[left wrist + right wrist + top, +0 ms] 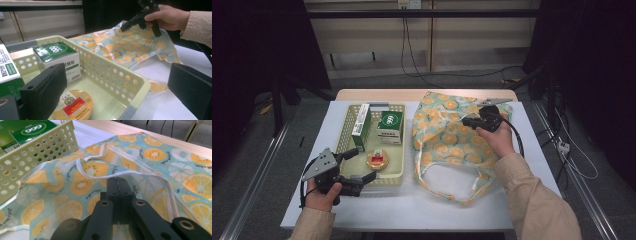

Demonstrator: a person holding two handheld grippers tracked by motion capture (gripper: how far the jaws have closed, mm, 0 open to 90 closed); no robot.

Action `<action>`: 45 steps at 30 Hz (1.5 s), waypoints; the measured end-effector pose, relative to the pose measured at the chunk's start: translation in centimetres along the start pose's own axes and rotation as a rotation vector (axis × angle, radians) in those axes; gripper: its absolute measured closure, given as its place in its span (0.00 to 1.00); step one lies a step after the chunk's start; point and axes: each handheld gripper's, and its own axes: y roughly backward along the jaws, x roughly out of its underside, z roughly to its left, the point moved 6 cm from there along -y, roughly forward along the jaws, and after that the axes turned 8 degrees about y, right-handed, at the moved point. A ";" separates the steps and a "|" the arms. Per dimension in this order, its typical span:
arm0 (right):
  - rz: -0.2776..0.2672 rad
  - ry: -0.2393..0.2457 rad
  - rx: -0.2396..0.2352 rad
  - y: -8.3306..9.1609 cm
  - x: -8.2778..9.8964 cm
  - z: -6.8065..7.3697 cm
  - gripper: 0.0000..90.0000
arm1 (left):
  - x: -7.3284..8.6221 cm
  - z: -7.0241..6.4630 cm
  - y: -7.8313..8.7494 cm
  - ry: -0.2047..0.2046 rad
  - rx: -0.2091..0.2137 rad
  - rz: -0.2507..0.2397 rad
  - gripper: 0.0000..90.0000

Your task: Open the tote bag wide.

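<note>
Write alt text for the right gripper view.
The right gripper has its black jaws shut on the white-trimmed edge of a fruit-print fabric bag. A perforated cream basket holding green boxes stands at upper left.

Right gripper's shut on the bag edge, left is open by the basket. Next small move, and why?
Probably close the left gripper on the round tin. Its jaws stand open at the basket's near end, the tin close by them. The right gripper is shut on the bag's white-trimmed edge, lifting it, so the bag looks ready for loading.
</note>
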 end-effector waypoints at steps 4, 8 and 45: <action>-0.001 -0.008 -0.015 -0.6 0.0 0.1 1.00 | 0.0 0.2 -0.2 0.009 0.005 0.008 0.02; -0.004 -0.023 -0.020 -0.8 -0.1 -0.1 1.00 | -0.5 0.4 -0.4 0.003 0.011 0.023 0.02; -0.052 -0.002 -0.013 2.0 -3.3 0.4 1.00 | -4.3 3.7 -4.6 -0.024 0.019 0.160 0.07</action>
